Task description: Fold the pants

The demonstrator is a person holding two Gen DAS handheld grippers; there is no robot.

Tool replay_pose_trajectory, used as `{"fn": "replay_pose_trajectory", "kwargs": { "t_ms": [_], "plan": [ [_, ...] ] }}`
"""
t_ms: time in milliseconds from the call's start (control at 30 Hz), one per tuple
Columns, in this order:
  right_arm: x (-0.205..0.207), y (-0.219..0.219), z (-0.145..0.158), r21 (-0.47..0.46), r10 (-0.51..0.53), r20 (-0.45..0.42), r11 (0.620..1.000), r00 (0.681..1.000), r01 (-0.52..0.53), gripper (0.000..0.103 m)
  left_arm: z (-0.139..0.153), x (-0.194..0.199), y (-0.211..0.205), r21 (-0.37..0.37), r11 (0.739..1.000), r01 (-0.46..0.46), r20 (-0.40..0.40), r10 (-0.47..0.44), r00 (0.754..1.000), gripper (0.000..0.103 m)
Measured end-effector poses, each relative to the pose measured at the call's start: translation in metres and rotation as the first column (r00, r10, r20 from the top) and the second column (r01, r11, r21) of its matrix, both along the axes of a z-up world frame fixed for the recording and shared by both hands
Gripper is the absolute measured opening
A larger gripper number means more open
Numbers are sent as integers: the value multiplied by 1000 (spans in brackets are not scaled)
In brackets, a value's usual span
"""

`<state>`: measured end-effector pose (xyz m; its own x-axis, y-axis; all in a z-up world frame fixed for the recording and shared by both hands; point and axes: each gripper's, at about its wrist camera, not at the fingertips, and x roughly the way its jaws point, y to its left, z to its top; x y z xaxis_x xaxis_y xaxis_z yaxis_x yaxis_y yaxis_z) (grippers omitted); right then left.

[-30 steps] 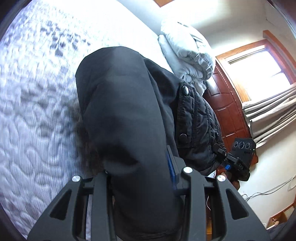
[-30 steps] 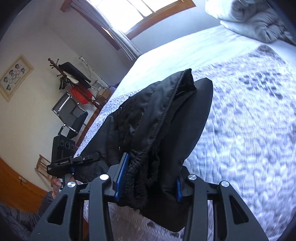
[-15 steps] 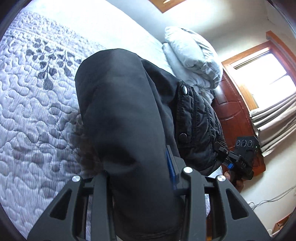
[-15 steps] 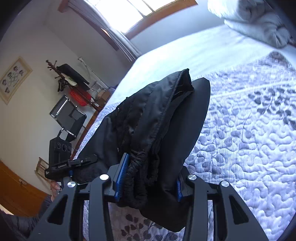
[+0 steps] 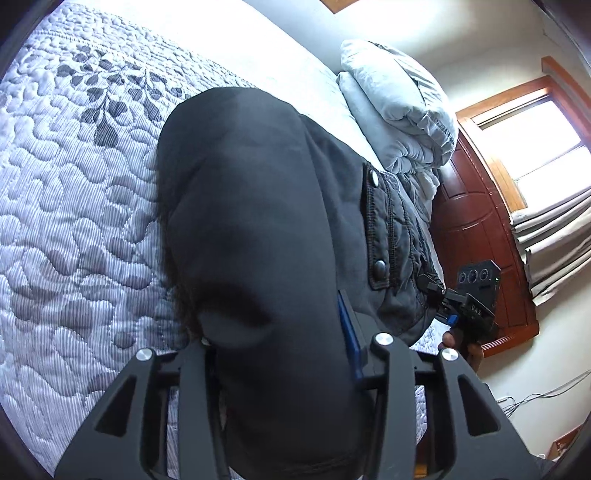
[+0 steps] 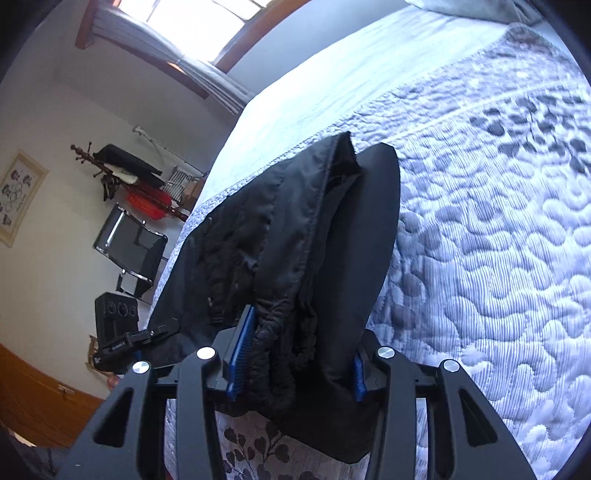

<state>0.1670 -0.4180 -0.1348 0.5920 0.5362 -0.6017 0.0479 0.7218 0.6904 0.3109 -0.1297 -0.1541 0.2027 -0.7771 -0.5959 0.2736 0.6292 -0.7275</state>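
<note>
The black padded pants (image 5: 255, 229) are bunched and held up over the quilted bed (image 5: 74, 206). My left gripper (image 5: 284, 354) is shut on a thick fold of the pants, which hides the fingertips. My right gripper (image 6: 295, 365) is shut on the gathered waistband end of the pants (image 6: 295, 258), between its blue pads (image 6: 242, 354). The snap buttons (image 5: 380, 265) show in the left wrist view. The right gripper (image 5: 469, 306) shows at the far side of the pants in the left view, and the left gripper (image 6: 129, 339) shows at the left in the right view.
A folded grey duvet (image 5: 399, 107) lies at the head of the bed by a wooden headboard (image 5: 476, 236). A black chair (image 6: 129, 254) and a coat rack (image 6: 122, 173) stand by the wall beyond the bed's edge. The window (image 6: 188, 14) is behind them.
Both grippers have moved with the pants over the bed; more of the leaf-patterned quilt shows now. The grip on the pants has not changed.
</note>
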Motion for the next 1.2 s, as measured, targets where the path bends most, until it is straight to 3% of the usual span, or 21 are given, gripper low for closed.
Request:
{"fn": "replay_pose_trajectory", "kwargs": {
  "t_ms": [133,300,433,800,933,1033,1067,1200],
  "plan": [
    [3,-7,-13,38,-10,-16,999,1000,11,48,-5,-1,-2,19,1000,10,13,-11,1000,51],
    [-4,-15,-30,63,-23,-30,998,999,25,64,-11,-5,-3,57,998,9,28,-10,1000,65],
    [-16,-19,-35,92,-51,-26,994,998,53,73,-10,-11,2,115,993,-18,59,11,998,85],
    [-71,-36,-39,108,-141,-25,984,990,143,73,8,-35,37,207,972,-113,113,91,989,92],
    [-108,-43,-33,56,-201,-46,977,979,203,70,26,-50,44,302,941,-154,155,111,982,93],
    [-134,-39,-17,-37,-254,-42,967,966,253,70,44,-69,40,395,899,-190,212,112,971,94],
    [-141,-35,-11,-81,-271,-44,960,962,267,72,52,-78,37,440,875,-203,239,103,965,95],
    [-163,-8,17,-263,-333,-29,912,942,314,85,71,-104,27,508,833,-218,275,83,958,97]
  ]
}}
